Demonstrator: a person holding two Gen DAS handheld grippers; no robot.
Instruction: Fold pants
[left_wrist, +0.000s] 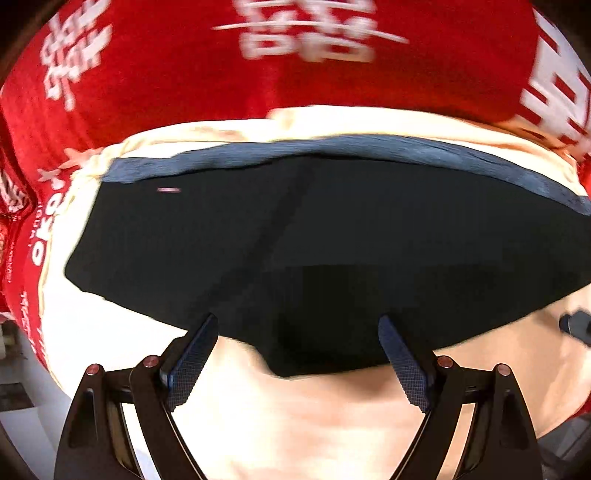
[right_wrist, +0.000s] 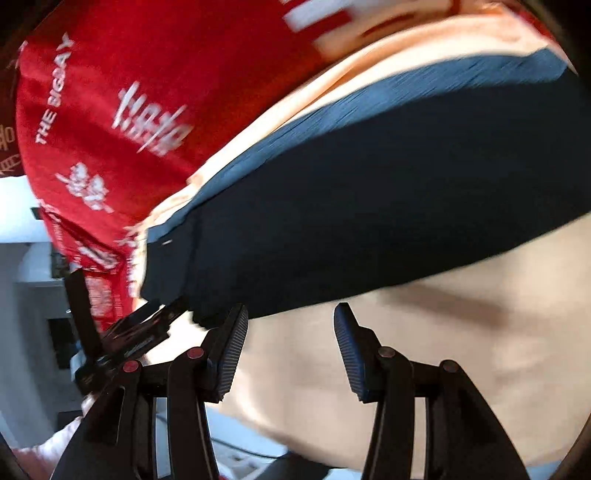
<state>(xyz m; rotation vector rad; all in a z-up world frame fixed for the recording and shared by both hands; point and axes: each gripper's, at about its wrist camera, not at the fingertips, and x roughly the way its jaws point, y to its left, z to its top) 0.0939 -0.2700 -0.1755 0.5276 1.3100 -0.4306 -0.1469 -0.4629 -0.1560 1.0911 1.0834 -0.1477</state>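
The dark navy, nearly black folded fabric pants (left_wrist: 332, 236) lie flat on a pale cream cloth surface (left_wrist: 314, 424), just ahead of both tongs. In the left wrist view their long axis runs across the frame from side to side, with a ribbed grey-blue waistband strip (left_wrist: 332, 147) along the far edge and the near edge sagging toward the tongs; a faint seam runs diagonally through the dark cloth. In the right wrist view the same pants (right_wrist: 388, 192) slant from low on the left, by the tongs, up to the far right, with the ribbed band (right_wrist: 369, 107) on the upper side. The left gripper (left_wrist: 297, 356) stands wide open with nothing between its blue textured pads (left_wrist: 192, 365); the tips sit over the near edge of the pants without gripping it. The right gripper (right_wrist: 291, 347) is about half open and holds nothing, its left tip at the pants' lower edge. Beyond the cream cloth lies a red fabric printed with white lettering (left_wrist: 166, 74). Only the right wrist view shows the other black tool (right_wrist: 125, 339) at its left, by the pants' near end, and a pale room background (right_wrist: 22, 295); only the left view shows the pants' whole width. Both views are motion-blurred.
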